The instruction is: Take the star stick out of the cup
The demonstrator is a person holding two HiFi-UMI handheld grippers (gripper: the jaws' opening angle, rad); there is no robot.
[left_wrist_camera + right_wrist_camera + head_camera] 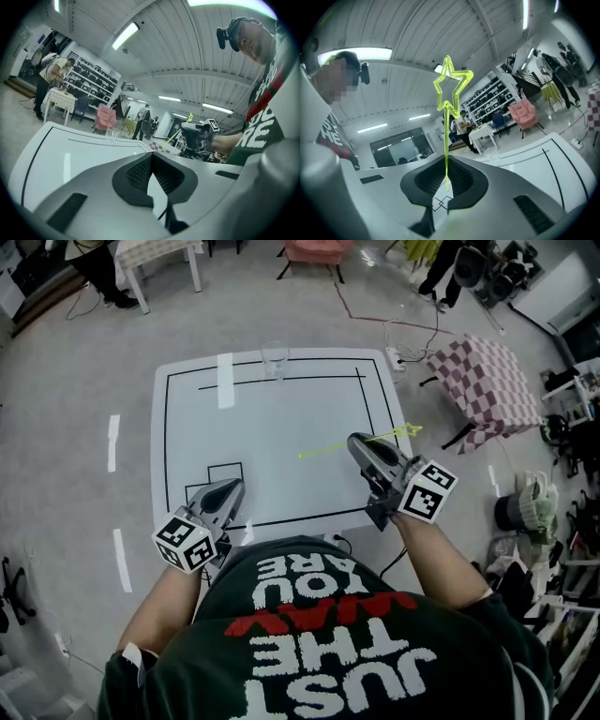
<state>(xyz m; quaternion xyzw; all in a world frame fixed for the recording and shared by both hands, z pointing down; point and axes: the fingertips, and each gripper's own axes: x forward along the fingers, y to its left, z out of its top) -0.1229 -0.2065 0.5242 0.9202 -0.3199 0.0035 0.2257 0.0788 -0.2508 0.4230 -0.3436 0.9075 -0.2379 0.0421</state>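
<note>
The left gripper (228, 487) sits at the near edge of the white counter (281, 418). In the left gripper view its fingers (136, 173) are pressed together at the tips and nothing lies between them (152, 160). Only bare counter (70, 154) runs out ahead of them. Far beyond those fingertips, and slightly to their right, the clear cup (275, 360) stands upright near the counter's far edge, on the black outline. The same cup (111, 134) shows small past the fingers in the left gripper view. A strip of white tape (225, 379) lies on the counter just left of the cup.

Further right, the right gripper (362, 442) has its fingers closed on the star stick (328, 449), pinching the thin yellow-green shaft near their tips. In the right gripper view the shaft passes straight between the dark pads (426, 180), crosswise to the fingers (446, 164). The outlined star (451, 86) rises well above the fingertips. In the head view the star end pokes out to the right of the fingers and the plain end reaches out to their left. The stick is fully out of the cup and well apart from it, the cup lying far ahead and to the left of the right fingertips.
</note>
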